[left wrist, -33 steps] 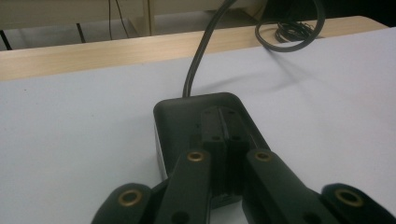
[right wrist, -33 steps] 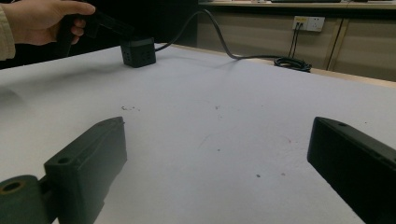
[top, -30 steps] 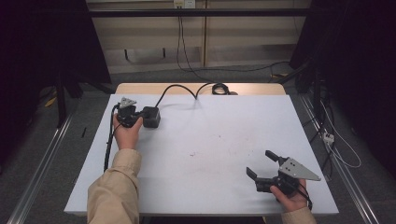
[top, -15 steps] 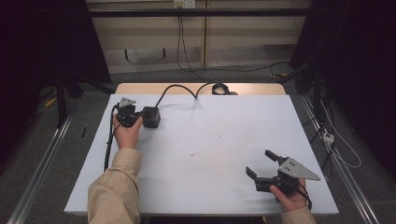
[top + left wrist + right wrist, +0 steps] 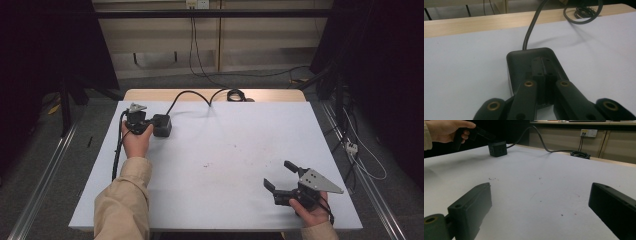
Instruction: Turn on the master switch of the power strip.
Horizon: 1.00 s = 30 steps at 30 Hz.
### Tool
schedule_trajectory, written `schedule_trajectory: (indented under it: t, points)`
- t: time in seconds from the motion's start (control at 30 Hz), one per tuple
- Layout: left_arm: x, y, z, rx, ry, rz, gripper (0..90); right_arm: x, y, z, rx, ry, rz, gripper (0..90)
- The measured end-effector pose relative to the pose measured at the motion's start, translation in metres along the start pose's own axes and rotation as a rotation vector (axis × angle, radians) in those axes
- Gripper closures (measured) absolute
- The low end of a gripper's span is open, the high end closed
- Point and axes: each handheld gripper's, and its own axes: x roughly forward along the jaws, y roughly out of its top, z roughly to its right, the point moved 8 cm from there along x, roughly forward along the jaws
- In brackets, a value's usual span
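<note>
The left gripper [image 5: 142, 123] sits at the table's [image 5: 225, 150] far left in the high view, its tips against a black socket cube [image 5: 162, 125]; the right gripper [image 5: 282, 176] rests well apart near the front right, jaws wide and empty. In the left gripper view the jaws are closed together, lying on top of the cube [image 5: 524, 60] — its cable [image 5: 531, 30] runs off beyond. In the right gripper view the cube [image 5: 497, 148] stands far ahead to the left, under the other hand [image 5: 446, 130].

No visible change since earlier.
</note>
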Motion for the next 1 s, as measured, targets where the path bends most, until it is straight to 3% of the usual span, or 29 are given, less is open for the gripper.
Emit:
schedule_trajectory:
  t: [0.33,0.5,0.77,1.0]
  points:
    - [-0.0002,-0.0007,-0.0004,-0.015,-0.002,-0.008,90.0,-0.0001,0.0004,0.0006,-0.002,0.001,0.004,4.2]
    - [0.0,-0.0006,0.0006,0.013,0.008,-0.001,90.0,-0.0001,-0.0001,0.0005,-0.002,0.001,0.001,4.2]
    - [-0.0007,-0.0001,-0.0006,-0.027,0.0,0.025,90.0,-0.0008,-0.0007,0.0021,-0.004,-0.003,-0.002,4.2]
    - [-0.0011,0.0,-0.001,-0.043,-0.006,0.015,90.0,-0.0006,-0.0003,0.0026,0.0,-0.005,0.002,4.2]
